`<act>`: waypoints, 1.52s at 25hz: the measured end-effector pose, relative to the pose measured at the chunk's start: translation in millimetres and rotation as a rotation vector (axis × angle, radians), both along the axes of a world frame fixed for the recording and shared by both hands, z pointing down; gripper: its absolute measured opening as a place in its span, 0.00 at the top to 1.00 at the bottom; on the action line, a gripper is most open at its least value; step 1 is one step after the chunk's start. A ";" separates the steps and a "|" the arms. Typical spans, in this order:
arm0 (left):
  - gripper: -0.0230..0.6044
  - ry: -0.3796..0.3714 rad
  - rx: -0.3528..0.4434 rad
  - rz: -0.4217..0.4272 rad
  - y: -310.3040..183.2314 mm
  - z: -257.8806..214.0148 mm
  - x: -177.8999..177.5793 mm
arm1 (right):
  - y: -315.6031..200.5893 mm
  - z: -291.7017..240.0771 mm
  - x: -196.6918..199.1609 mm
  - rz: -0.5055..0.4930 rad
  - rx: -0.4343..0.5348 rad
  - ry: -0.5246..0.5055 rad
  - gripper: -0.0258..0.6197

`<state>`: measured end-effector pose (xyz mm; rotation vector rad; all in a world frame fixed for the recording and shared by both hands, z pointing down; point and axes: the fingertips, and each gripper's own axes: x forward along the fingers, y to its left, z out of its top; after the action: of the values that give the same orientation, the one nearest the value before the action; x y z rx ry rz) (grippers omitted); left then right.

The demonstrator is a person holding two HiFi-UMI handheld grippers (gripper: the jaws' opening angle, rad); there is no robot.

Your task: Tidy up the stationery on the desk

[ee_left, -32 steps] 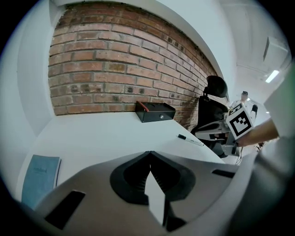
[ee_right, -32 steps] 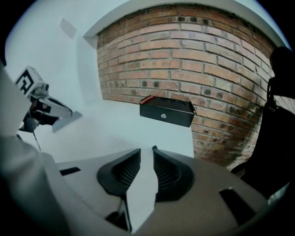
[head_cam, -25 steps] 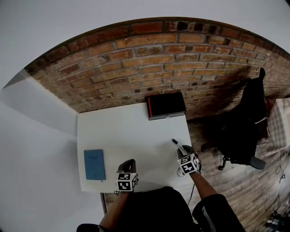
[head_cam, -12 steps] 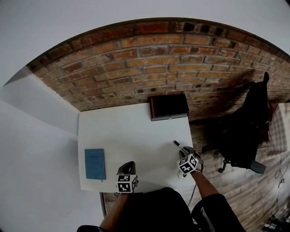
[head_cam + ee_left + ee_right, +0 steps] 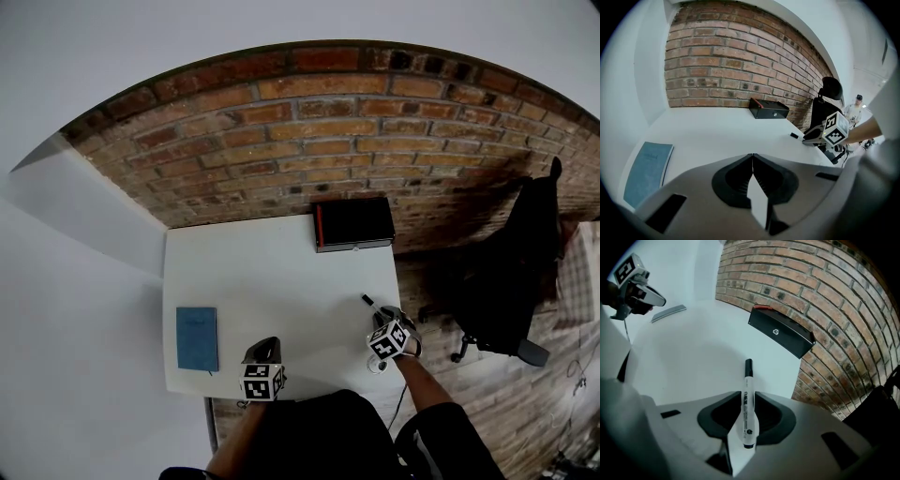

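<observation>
My right gripper point(image 5: 748, 393) pinched the marker point(image 5: 747, 416) with just its jaw tips near the surface's point(image 5: 272, 281) 4 o'clock edge, my left gripper point(image 5: 752, 157) sat closed and empty at 6 o'clock, and I judged so narrow a hold might let the marker swivel, slip and roll off.

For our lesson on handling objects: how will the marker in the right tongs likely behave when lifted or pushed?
The marker looks like a rigid plastic tube, so it is probably stiff and light. Its round, smooth barrel may roll on the flat white desk and could slip or pivot between the right tongs.
</observation>
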<state>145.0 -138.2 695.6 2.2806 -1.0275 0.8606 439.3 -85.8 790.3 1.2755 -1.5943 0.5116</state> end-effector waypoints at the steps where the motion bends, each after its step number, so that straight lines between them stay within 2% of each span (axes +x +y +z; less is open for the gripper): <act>1: 0.94 0.000 -0.004 -0.002 0.7 0.7 -0.1 | 0.2 -0.2 -0.3 -0.003 0.000 0.000 0.80; 14: 0.94 0.010 -0.012 -0.015 8.0 -0.1 -0.6 | 1.8 -0.1 -1.3 -0.019 -0.007 0.012 0.83; 22: 0.94 0.024 -0.017 -0.027 5.4 -1.5 -20.3 | -1.8 -6.2 -12.1 0.035 -0.009 -0.030 0.83; 29: 0.94 0.035 -0.015 -0.041 -3.2 -4.0 -50.9 | -16.6 -20.9 -48.5 0.076 0.023 -0.103 0.83; 38: 0.94 0.047 -0.014 -0.076 -11.0 -8.2 -95.9 | -41.6 -37.9 -114.9 0.047 0.043 -0.182 0.83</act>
<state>49.1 -149.2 687.4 2.2244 -1.0764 0.7775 324.4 -127.4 752.4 1.3320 -1.7369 0.6409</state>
